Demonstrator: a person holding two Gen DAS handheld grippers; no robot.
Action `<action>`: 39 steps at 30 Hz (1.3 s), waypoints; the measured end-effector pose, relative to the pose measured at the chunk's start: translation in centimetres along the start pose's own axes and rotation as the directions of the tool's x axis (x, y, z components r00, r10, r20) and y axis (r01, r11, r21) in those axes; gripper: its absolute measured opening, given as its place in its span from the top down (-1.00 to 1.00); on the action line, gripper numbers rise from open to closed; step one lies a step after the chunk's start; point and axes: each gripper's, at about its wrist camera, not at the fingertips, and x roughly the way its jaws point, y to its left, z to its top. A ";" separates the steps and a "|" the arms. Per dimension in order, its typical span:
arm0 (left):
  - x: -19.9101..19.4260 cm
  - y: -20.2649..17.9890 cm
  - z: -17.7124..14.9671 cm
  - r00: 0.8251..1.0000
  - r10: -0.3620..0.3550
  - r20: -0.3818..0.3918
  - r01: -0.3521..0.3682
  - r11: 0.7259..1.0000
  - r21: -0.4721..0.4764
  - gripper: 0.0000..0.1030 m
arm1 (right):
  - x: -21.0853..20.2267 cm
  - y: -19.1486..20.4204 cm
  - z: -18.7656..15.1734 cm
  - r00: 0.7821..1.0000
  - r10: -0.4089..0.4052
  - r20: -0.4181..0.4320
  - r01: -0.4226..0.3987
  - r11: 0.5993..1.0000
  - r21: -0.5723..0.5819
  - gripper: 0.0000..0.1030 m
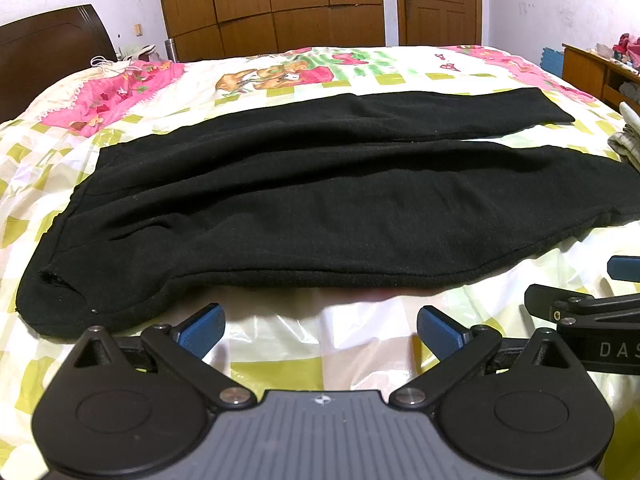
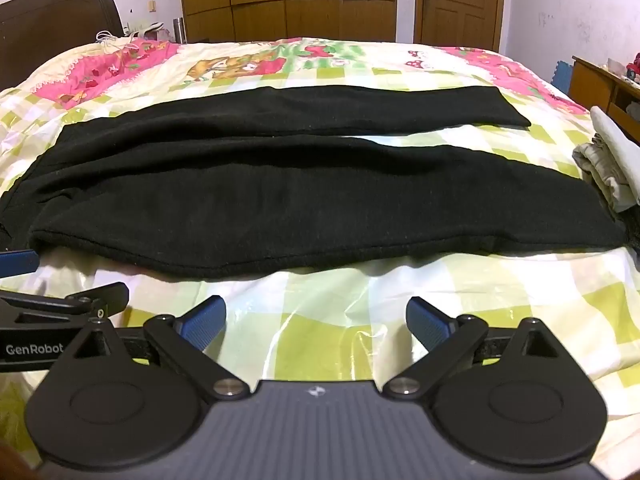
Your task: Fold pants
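Observation:
Black pants (image 1: 320, 184) lie spread flat across the bed, waist to the left and both legs running right, with a narrow gap between the legs. In the right wrist view the same pants (image 2: 304, 192) fill the middle. My left gripper (image 1: 320, 330) hovers just short of the near hem, open, nothing between its blue pads. My right gripper (image 2: 316, 322) is likewise open over bare bedcover, short of the near leg. In the left wrist view the right gripper's fingers (image 1: 580, 304) show at the right edge.
The bed has a glossy checked cover (image 1: 360, 344) in yellow-green, with pink cartoon prints further back. Folded pale clothes (image 2: 604, 164) lie at the bed's right edge. A dark headboard (image 1: 48, 52) stands left, wooden wardrobe (image 1: 272, 4) and door behind, a wooden cabinet (image 2: 600, 84) right.

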 end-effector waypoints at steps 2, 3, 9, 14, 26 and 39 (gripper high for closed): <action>0.0 0.0 0.0 1.000 0.000 0.000 0.000 1.000 0.000 -1.00 | 0.0 0.0 0.0 1.000 -0.001 -0.001 0.001 1.000 0.000 -0.87; 0.0 0.0 0.0 1.000 0.000 0.001 0.000 1.000 0.000 -1.00 | 0.0 0.0 0.0 1.000 -0.001 0.000 0.001 1.000 0.000 -0.87; 0.5 -0.2 -0.6 1.000 0.001 0.000 -0.001 1.000 0.001 -1.00 | 0.0 0.1 0.2 1.000 0.001 -0.002 -0.001 1.000 -0.001 -0.87; 0.7 -0.8 -1.0 1.000 0.003 -0.002 -0.003 1.000 -0.001 -1.00 | 0.3 0.1 0.1 1.000 0.006 -0.001 -0.006 1.000 -0.002 -0.86; 0.0 -0.3 -0.4 1.000 0.001 0.000 -0.001 1.000 -0.009 -1.00 | 0.4 0.6 0.2 1.000 0.015 0.001 -0.015 1.000 -0.018 -0.82; -2.4 4.6 1.0 0.998 0.038 0.054 -0.033 0.996 -0.079 -1.00 | -0.6 3.5 3.0 0.991 0.128 0.034 -0.125 0.989 -0.078 -0.79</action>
